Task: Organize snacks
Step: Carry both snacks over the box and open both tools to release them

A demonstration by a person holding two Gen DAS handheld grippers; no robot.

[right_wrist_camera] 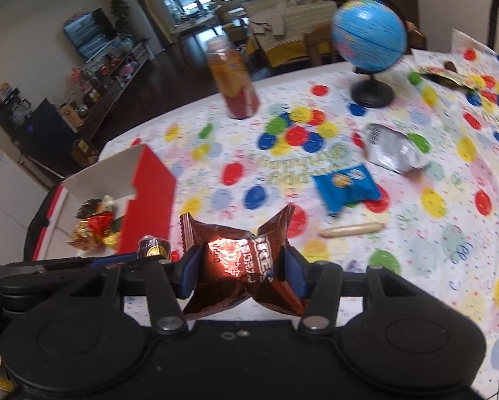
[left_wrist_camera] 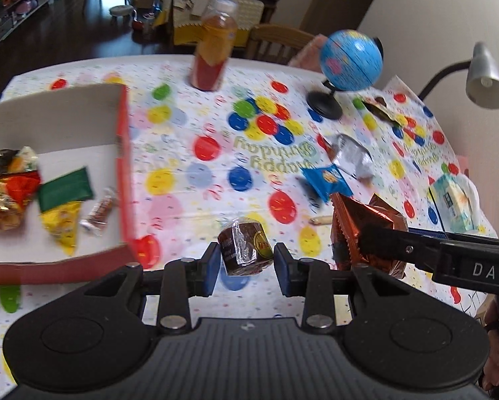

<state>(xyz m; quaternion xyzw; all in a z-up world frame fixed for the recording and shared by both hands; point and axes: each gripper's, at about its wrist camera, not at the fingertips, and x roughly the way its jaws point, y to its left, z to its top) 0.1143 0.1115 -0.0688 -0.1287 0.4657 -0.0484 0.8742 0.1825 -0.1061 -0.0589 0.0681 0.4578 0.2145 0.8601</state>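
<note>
My left gripper [left_wrist_camera: 248, 261] is shut on a small round brown wrapped snack [left_wrist_camera: 244, 246], held above the table just right of the red cardboard box [left_wrist_camera: 124, 166]. The box holds several snack packets [left_wrist_camera: 63, 196]. My right gripper [right_wrist_camera: 241, 266] is shut on a shiny brown snack bag [right_wrist_camera: 238, 250], right of the left gripper; the bag also shows in the left wrist view [left_wrist_camera: 359, 226]. On the tablecloth lie a blue packet [left_wrist_camera: 327, 180], a silver packet [left_wrist_camera: 349, 156] and a thin beige stick snack [right_wrist_camera: 351, 230].
A juice bottle [left_wrist_camera: 214, 53] stands at the far edge. A blue globe [left_wrist_camera: 351, 56] on a black stand is at the far right, with a dark wrapper [left_wrist_camera: 381, 110] beyond it. A tissue pack [left_wrist_camera: 452, 200] and a desk lamp [left_wrist_camera: 486, 76] are at the right.
</note>
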